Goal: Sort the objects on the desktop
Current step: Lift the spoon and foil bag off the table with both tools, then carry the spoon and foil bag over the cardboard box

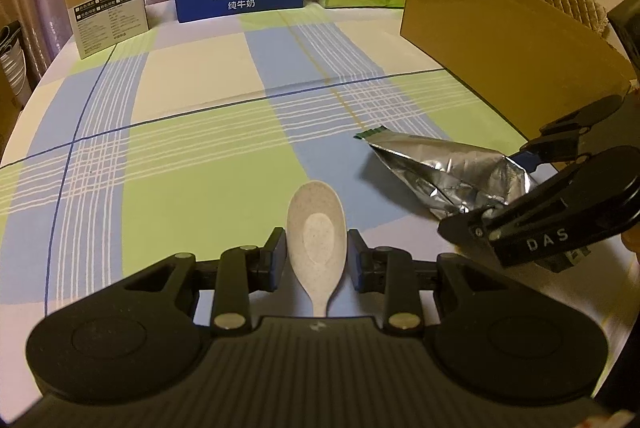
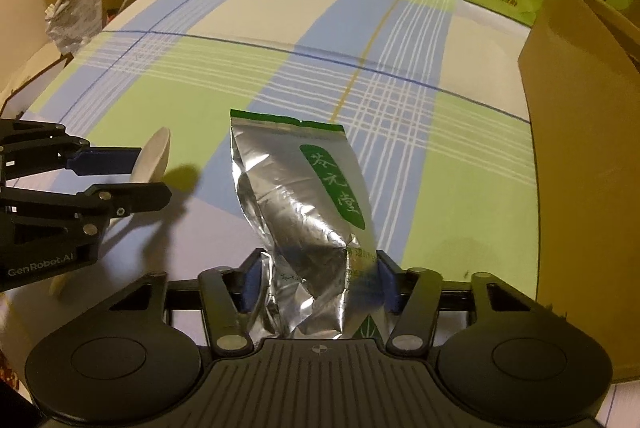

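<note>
foil tea pouch clamped in right gripper; left gripper grips speckled spoon beside cardboard box

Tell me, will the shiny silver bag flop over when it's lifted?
Probably a little. The silver bag looks crinkled and dented where the right hand-held gripper squeezes it, so it's likely soft and light. Its foil may be slippery, and its free top end could sag.

The left gripper is held level and low, jaws closed on something. The right gripper is likewise clamped, just beside it.
</note>
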`<state>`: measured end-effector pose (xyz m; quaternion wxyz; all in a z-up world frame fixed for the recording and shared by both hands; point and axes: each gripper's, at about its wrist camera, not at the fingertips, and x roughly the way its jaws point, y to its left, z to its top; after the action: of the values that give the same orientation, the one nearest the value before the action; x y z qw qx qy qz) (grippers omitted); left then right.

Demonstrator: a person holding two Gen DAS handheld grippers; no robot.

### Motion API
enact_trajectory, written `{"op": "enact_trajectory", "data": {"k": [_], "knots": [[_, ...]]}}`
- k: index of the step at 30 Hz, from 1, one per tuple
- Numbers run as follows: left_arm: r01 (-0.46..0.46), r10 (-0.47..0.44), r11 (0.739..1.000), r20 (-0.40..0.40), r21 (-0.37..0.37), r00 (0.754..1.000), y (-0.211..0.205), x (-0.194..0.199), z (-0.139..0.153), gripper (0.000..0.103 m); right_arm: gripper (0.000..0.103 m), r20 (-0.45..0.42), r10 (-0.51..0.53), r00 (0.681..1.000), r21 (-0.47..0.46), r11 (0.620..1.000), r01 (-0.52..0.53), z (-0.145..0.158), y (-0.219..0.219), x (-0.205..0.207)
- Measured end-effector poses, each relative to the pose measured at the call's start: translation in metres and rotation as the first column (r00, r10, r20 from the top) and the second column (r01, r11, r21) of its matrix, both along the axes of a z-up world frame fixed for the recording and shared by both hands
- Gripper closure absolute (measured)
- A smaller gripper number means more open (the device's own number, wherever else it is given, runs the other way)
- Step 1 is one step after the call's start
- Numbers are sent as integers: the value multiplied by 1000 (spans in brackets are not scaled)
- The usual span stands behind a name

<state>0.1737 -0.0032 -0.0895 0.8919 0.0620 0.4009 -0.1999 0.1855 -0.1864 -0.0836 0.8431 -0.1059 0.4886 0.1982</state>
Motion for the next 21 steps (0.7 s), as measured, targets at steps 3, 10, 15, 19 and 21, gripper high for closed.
{"op": "enact_trajectory", "data": {"k": [3, 10, 15, 19, 21], "knots": [[-1, 1, 1000, 1, -4, 1000, 0, 0, 2, 76, 54, 16, -7, 1000, 13, 1000, 7, 3, 0, -1], [-28, 28, 1000, 6, -15, 1000, -1, 3, 10, 76, 55, 65, -46, 997, 84, 996, 41, 18, -4, -3], [-40, 41, 999, 13, -25, 999, -3, 6, 17, 76, 55, 87, -72, 994, 119, 991, 61, 26, -6, -3], [-44, 44, 999, 25, -31, 999, -5, 8, 23, 76, 55, 99, -86, 991, 144, 987, 71, 32, -7, -4], [-45, 46, 998, 30, -33, 998, -7, 7, 26, 76, 55, 99, -90, 991, 153, 985, 74, 34, -8, -5]]}}
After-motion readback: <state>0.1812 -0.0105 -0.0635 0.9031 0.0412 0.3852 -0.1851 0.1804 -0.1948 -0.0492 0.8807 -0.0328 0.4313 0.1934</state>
